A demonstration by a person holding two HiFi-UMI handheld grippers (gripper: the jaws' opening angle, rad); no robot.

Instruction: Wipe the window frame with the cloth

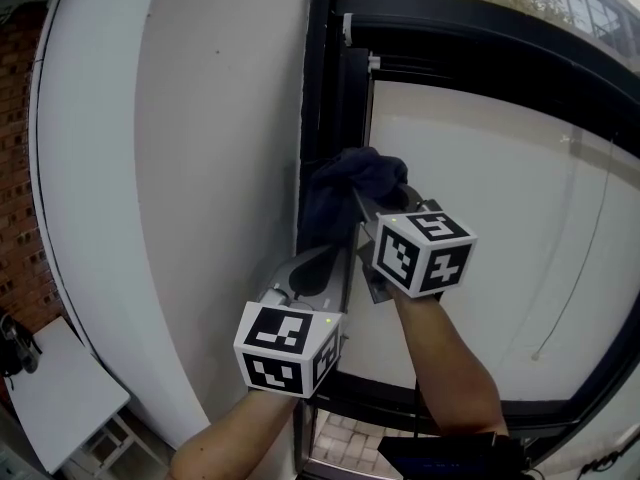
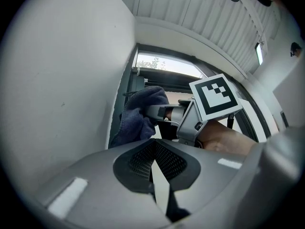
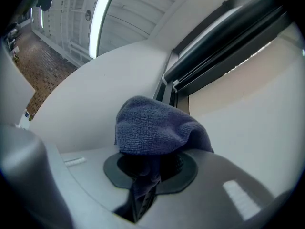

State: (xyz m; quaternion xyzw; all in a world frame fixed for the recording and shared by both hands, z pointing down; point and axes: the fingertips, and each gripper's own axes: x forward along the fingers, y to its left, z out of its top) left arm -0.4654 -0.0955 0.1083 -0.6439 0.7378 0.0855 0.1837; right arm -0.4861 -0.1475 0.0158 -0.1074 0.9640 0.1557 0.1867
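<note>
The wiping step is in hand. The right claw (image 3: 147, 168) is clamped on the cloth (image 3: 152, 128): a fold of the dark blue fabric is pinched between its jaws, and the rest bunches up over the tips in a rounded wad. In the head view that wad is pressed against the dark vertical member of the window frame (image 1: 322, 88), about halfway up it, on the side where the frame meets the pale pane (image 1: 480, 218).

The left claw (image 2: 153, 159) sits lower down the same member, just beside the frame and below the cloth. Its 2 jaws are closed against each other with nothing between them, so it takes no part in the wipe and only hovers close to the frame. Whether it touches the frame I cannot tell.

The white wall (image 1: 220, 168) lies on the far side of the frame from the pane.

Judging from how things lie, most of this member above and below the wad has yet to be covered. The next move calls for sliding the wad along the member with steady pressure into the frame, the right claw's grip held firm so that the fold does not slip free, and the left claw kept out of the stroke's path.
</note>
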